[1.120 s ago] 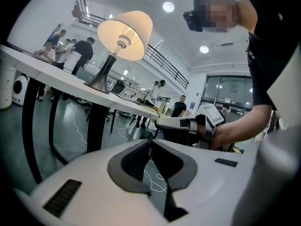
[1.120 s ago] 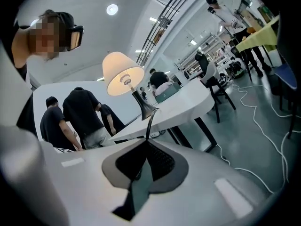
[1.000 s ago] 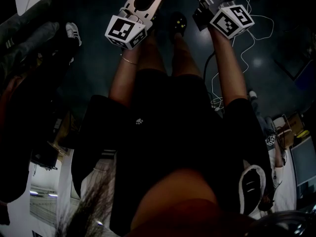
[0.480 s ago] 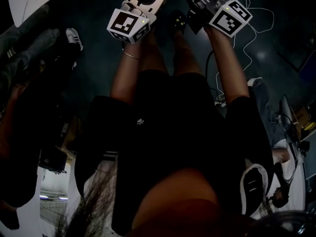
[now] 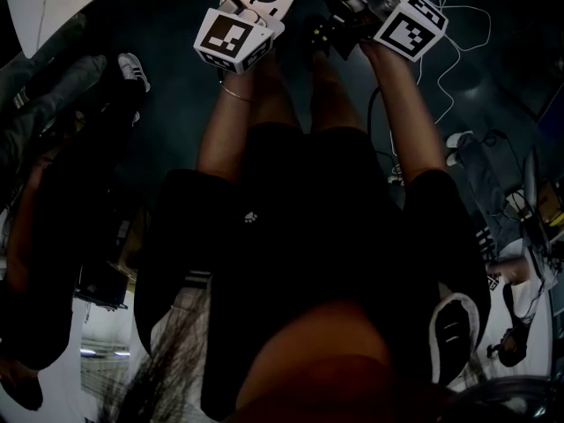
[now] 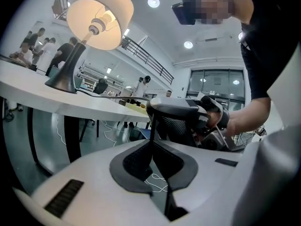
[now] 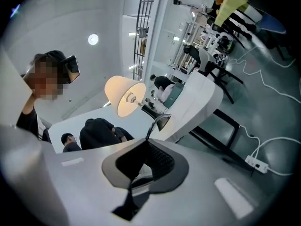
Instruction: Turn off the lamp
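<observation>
Before the lit lamp (image 7: pixel 123 96), the right gripper (image 7: pixel 149 134) has rolled — jaws pressed together.

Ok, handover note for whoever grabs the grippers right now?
Left gripper: jaws shut, nothing between them, not touching the lamp.
Right gripper: jaws shut, empty, also away from the lamp.
Lamp: lit, standing on the white table, ahead of both grippers. No switch is visible.
Done: nothing yet.
Left to do: bring a gripper to the lamp, find the switch, turn it off.
</observation>
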